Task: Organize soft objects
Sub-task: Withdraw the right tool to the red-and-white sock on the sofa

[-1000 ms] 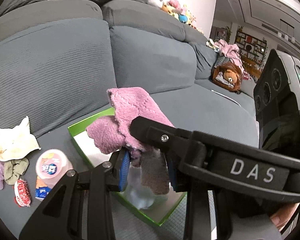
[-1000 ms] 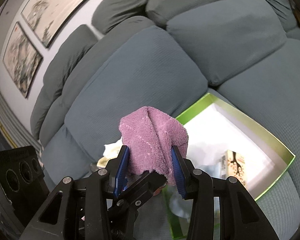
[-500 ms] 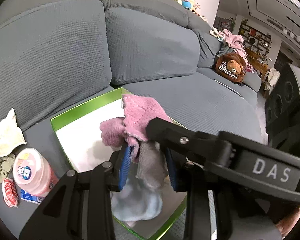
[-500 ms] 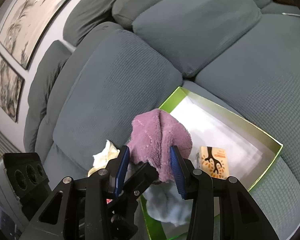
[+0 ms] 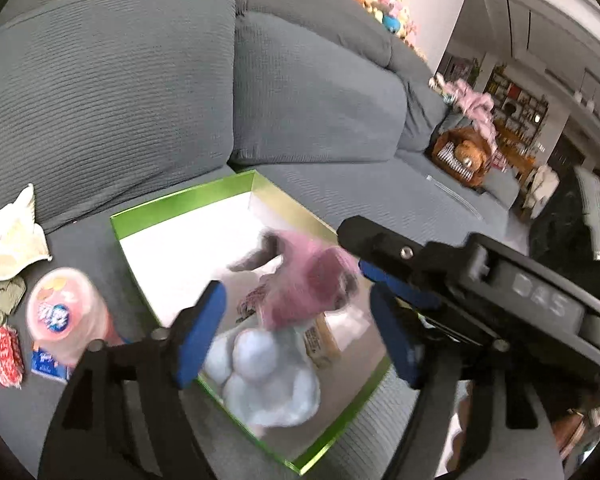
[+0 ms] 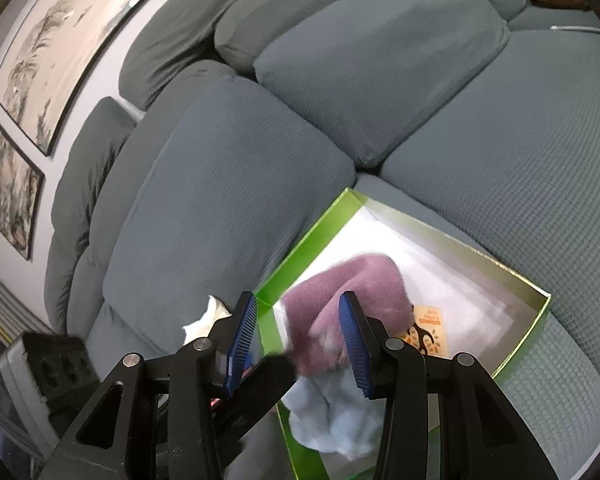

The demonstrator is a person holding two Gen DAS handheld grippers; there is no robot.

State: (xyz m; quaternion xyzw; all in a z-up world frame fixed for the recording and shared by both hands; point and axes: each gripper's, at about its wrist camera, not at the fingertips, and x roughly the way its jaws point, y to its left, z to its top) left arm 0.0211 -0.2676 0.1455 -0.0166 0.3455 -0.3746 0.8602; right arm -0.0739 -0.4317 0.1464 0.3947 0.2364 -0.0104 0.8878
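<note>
**Pink cloth over the green box, both claws off it**

We see the pink cloth [image 5: 304,288] blurred, so we cannot tell whether it rests on the pale blue cloth [image 5: 268,380] beneath it. It partly hides a small orange packet [image 6: 430,330]. The left claw [image 5: 296,332] points down into the green box [image 5: 180,204]; its jaws have just been opening and stand wide, the cloth between them untouched. The right claw [image 6: 300,340] stands partly open, its pads clear of the cloth. The far half of the box shows bare white floor. A pink tub [image 5: 62,316] sits just outside the box's left wall on the grey sofa [image 5: 340,112].
</note>
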